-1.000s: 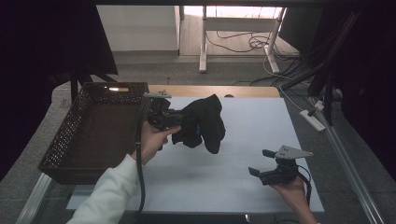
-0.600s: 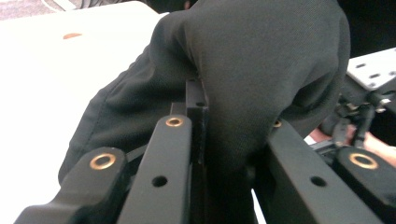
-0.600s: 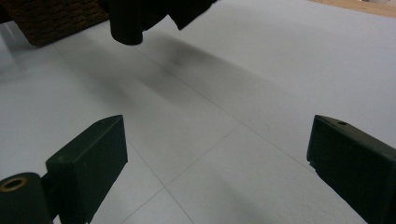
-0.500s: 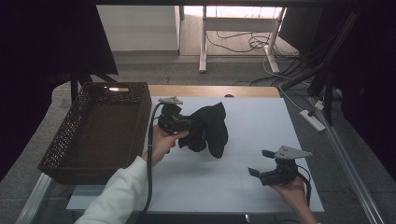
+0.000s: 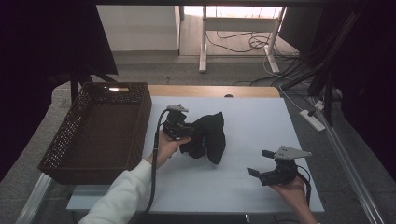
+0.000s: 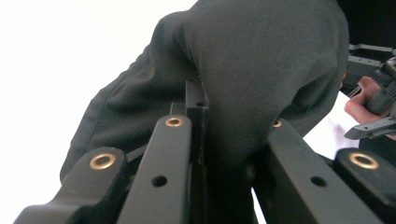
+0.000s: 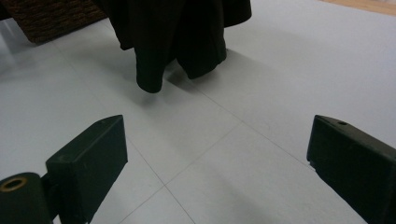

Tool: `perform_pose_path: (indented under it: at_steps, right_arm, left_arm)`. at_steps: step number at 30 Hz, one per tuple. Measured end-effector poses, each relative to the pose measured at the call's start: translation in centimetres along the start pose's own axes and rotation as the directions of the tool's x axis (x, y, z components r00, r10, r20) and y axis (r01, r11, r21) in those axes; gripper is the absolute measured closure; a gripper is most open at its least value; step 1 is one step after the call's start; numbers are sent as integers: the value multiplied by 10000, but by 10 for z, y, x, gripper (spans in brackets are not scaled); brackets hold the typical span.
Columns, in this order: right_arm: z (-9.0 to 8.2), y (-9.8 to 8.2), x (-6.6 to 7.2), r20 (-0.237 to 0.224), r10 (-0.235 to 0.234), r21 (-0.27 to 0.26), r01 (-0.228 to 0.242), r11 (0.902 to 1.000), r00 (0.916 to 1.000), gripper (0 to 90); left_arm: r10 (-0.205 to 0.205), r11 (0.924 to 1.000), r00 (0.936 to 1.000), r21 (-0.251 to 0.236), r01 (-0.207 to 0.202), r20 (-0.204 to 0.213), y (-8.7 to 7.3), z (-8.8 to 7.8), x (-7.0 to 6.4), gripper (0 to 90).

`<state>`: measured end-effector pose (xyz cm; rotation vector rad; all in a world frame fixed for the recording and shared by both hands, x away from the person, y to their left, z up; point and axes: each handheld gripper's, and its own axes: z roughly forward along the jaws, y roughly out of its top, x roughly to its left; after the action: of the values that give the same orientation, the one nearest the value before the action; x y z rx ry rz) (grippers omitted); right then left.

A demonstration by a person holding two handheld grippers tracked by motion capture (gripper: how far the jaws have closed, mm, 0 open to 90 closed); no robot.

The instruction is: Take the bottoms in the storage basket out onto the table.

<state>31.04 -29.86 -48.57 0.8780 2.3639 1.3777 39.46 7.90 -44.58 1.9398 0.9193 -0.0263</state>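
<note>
Left gripper (image 5: 187, 133) fingers clamp black cloth (image 5: 210, 137), tips buried; right gripper (image 5: 261, 162) fingers apart.

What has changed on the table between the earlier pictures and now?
The left gripper, shut on the black cloth, carried it away from the basket toward the middle of the white table and lower, so the cloth's hanging end is nearer the surface. The grip did not change. The right gripper stayed open in its place, and the basket did not move.
</note>
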Motion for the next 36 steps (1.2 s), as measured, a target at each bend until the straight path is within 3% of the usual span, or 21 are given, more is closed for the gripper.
perform_pose_path:
  at_steps: [5, 20, 31, 36]
  right_arm:
    - [0, 0, 1, -5, -20, 45, 20, 10000, 10000, 50]
    - [0, 0, 0, 11, -20, 43, 20, 10000, 10000, 50]
    - [1, 0, 0, 14, -51, 63, 51, 10000, 10000, 50]
    - [3, 0, -3, -115, 28, 16, -28, 10000, 9999, 50]
  left_arm:
    - [-128, 9997, 9999, 224, 129, -68, -6, 10, 5, 812]
    - [12, 9956, 9992, 938, 25, -390, -18, 31, 10, 807]
    - [-10, 9907, 9998, 1357, 39, -213, -28, 45, 13, 805]
    - [177, 9890, 9997, 1472, -150, -176, -32, 47, 13, 805]
